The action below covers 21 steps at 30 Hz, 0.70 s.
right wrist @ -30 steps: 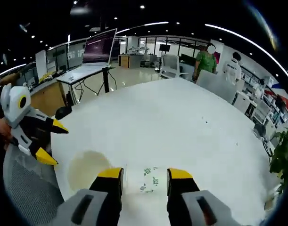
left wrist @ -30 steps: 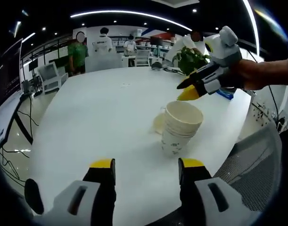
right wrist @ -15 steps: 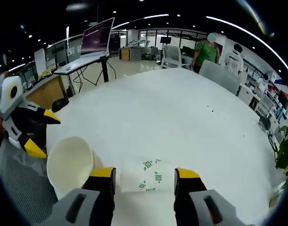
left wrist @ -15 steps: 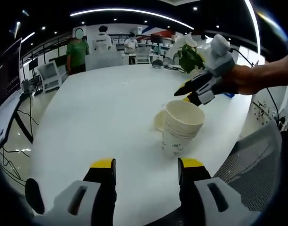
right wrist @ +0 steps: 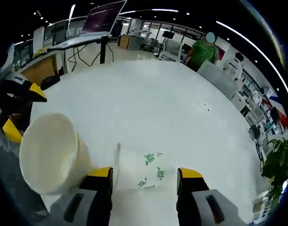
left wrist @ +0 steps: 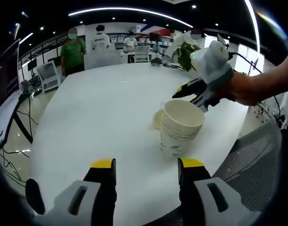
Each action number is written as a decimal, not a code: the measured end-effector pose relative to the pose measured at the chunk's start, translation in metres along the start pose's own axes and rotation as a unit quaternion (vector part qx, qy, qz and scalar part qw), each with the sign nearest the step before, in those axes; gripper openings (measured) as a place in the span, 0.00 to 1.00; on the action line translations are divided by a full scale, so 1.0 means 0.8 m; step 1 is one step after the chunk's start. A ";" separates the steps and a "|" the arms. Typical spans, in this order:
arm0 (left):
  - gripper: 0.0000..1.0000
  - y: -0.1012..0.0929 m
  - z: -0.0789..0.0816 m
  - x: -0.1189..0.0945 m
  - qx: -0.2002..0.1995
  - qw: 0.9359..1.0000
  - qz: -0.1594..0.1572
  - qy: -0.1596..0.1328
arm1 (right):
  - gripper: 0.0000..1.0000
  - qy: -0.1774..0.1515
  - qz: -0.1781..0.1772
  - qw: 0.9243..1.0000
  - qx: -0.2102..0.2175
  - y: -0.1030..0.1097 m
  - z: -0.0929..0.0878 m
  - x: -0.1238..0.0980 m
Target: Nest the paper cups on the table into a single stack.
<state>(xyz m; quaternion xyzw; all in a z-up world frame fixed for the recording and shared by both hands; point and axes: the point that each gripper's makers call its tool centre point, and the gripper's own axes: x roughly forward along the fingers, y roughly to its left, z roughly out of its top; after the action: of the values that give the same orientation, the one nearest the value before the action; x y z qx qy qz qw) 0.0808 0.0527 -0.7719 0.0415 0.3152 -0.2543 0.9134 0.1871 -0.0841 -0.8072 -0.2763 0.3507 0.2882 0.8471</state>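
Between right tongs [right wrist: 144, 175], lying cup [right wrist: 143, 165]

In the left gripper view, the lying cup [left wrist: 159, 119] sits beyond the jaws, mostly hidden behind the cup stack [left wrist: 180, 127]; just a pale sliver of its rim peeks out on the stack's left. The right gripper [left wrist: 193, 92] reaches in behind the stack's rim, so its jaw tips are partly covered (whether they touch the lying cup cannot be told). In the right gripper view, the lying cup's [right wrist: 144, 167] base is hidden between the jaws, and the left gripper [right wrist: 14, 110] is cut off by the picture's edge.
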 end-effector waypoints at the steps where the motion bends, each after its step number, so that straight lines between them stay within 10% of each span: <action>1: 0.52 0.000 0.000 0.000 0.000 1.000 0.000 0.000 | 0.55 -0.001 -0.011 1.000 -0.001 -0.001 -0.001 0.004; 21: 0.51 -0.009 -0.001 0.000 0.011 1.000 -0.016 0.006 | 0.45 -0.001 -0.085 0.996 0.038 -0.029 -0.014 0.012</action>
<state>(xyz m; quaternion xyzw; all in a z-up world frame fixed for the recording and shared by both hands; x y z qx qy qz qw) 0.0770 0.0469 -0.7720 0.0478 0.3181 -0.2718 0.9070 0.2039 -0.1045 -0.8146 -0.2730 0.3357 0.2018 0.8787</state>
